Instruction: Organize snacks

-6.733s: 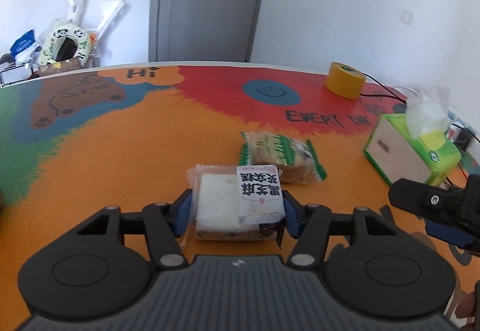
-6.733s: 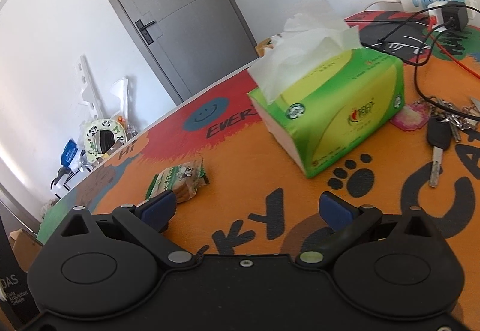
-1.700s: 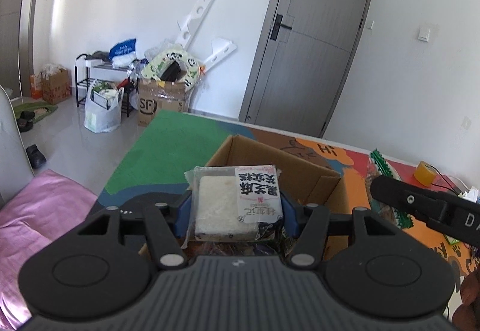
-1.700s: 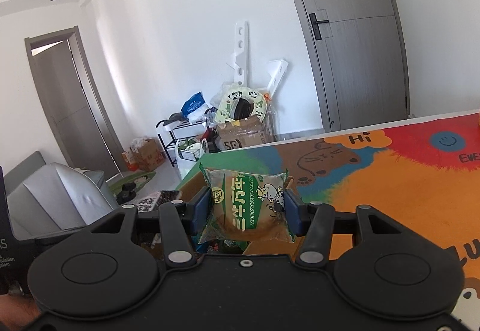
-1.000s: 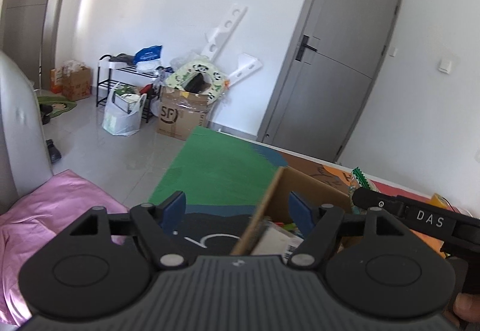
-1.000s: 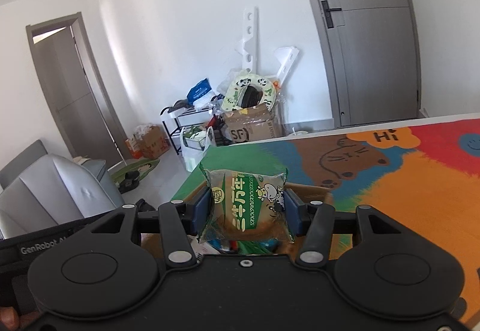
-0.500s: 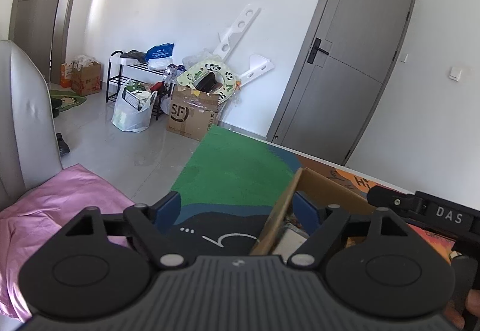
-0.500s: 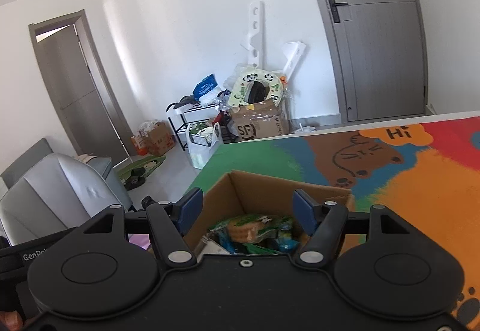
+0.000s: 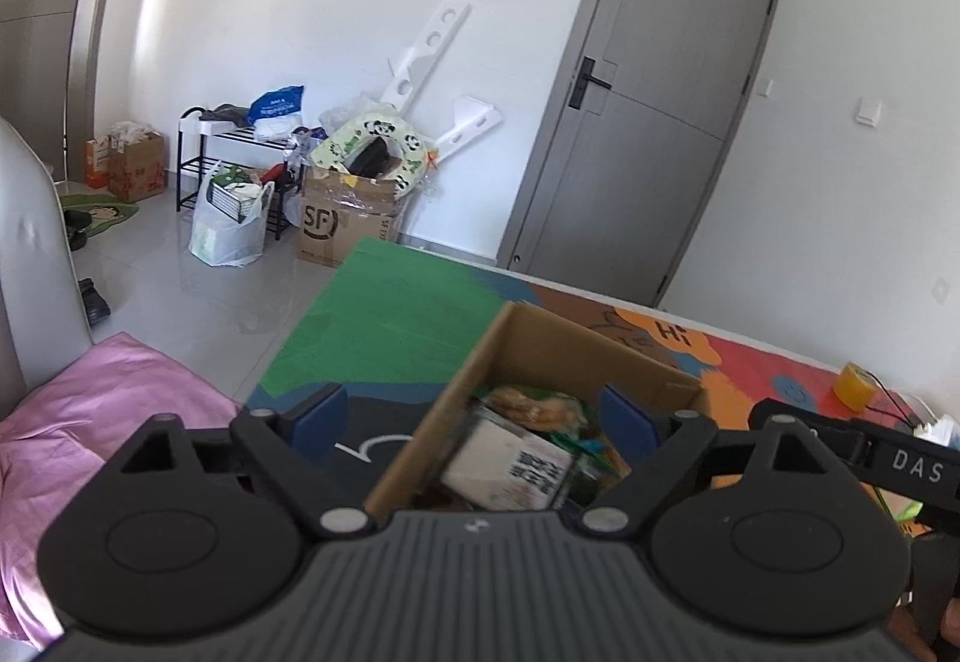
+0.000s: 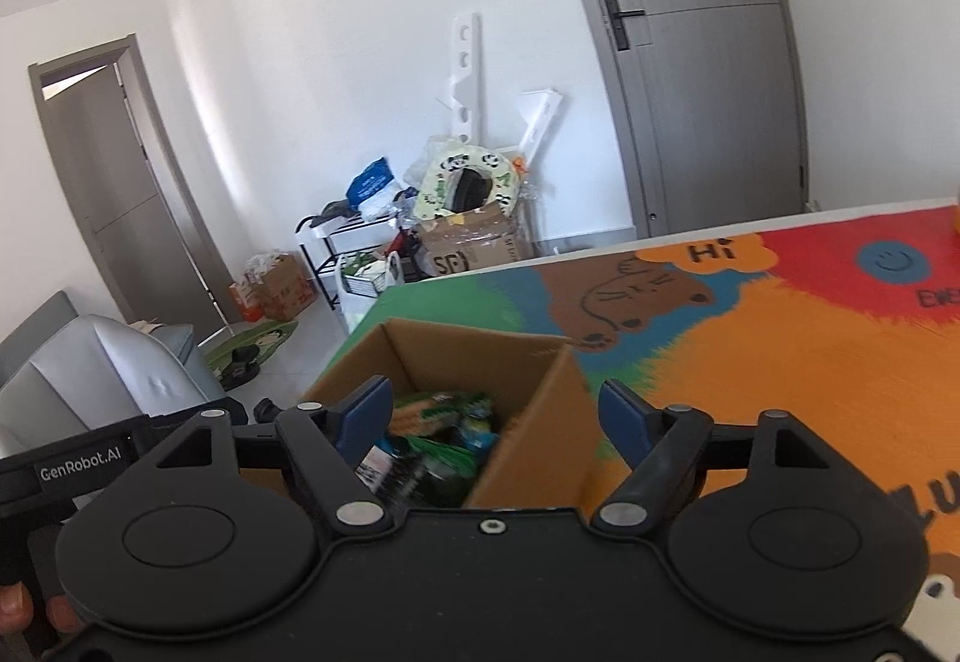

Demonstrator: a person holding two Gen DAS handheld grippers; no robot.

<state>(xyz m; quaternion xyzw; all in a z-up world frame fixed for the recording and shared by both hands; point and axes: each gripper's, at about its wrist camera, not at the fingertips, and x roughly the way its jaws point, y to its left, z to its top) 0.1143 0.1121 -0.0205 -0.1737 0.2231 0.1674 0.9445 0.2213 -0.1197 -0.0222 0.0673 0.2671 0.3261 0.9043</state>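
An open cardboard box (image 9: 558,344) stands near the green corner of the colourful table mat; it also shows in the right wrist view (image 10: 534,410). Inside lie several snack packs: a white pack with a black code label (image 9: 510,461) and a green bread pack (image 9: 534,404), the green pack also blurred in the right wrist view (image 10: 438,416). My left gripper (image 9: 474,419) is open and empty, above the box's near left side. My right gripper (image 10: 498,410) is open and empty above the box. The right gripper's body (image 9: 864,458) shows at the right of the left wrist view.
The table mat (image 10: 780,350) stretches right, with a yellow tape roll (image 9: 852,387) far off. Left of the table's edge are floor, a pink cushion (image 9: 90,398), a grey chair (image 10: 102,362), and clutter by the wall, including an SF box (image 9: 345,221) near the grey door (image 9: 648,122).
Both snacks were released into the box: the left gripper opened about a second ago, the right about half a second ago. Both open grippers have shifted slightly over the box since.
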